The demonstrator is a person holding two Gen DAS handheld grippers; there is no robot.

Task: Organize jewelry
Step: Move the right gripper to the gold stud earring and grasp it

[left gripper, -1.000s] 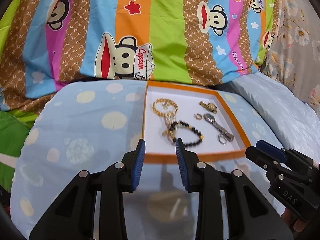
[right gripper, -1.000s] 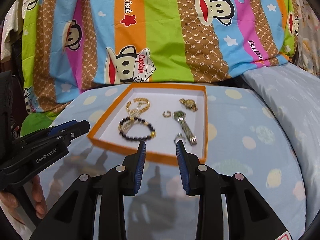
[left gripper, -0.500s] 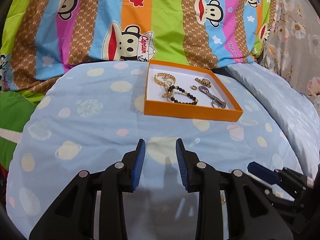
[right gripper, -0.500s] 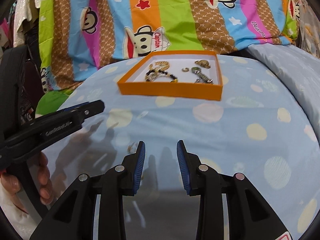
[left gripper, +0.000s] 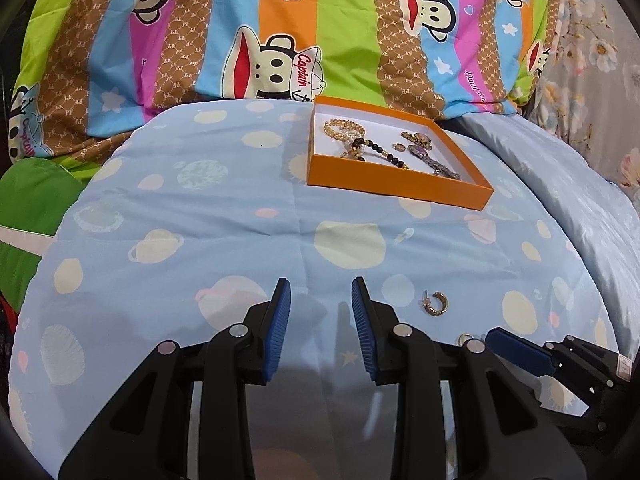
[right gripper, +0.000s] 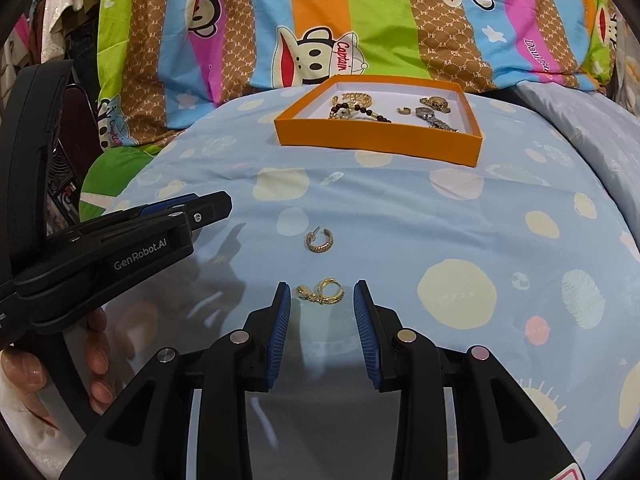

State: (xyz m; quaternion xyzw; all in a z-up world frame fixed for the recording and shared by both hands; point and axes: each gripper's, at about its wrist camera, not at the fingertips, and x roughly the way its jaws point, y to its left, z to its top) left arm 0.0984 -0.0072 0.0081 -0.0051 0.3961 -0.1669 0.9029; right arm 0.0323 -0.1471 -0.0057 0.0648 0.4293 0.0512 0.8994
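Observation:
An orange box (left gripper: 396, 188) (right gripper: 376, 144) sits far back on the blue bedspread and holds a gold chain (left gripper: 344, 128), a black bead bracelet (left gripper: 376, 150), a watch (left gripper: 434, 160) and small gold pieces. A gold hoop earring (left gripper: 436, 304) (right gripper: 319, 241) lies loose on the spread. A second gold earring (right gripper: 322, 292) lies just ahead of my right gripper (right gripper: 320, 308), between its open fingertips. My left gripper (left gripper: 318, 308) is open and empty, left of the hoop earring. The right gripper also shows in the left wrist view (left gripper: 516, 352).
A striped monkey-print quilt (left gripper: 280, 32) rises behind the box. A pale blue pillow (left gripper: 580, 200) lies at the right. Green cloth (left gripper: 32, 208) lies at the left. A hand (right gripper: 24, 372) holds the left gripper (right gripper: 120, 248).
Both grippers have pulled back from the box toward the near edge of the spread. The two loose earrings have come into view. Both jaws stay open.

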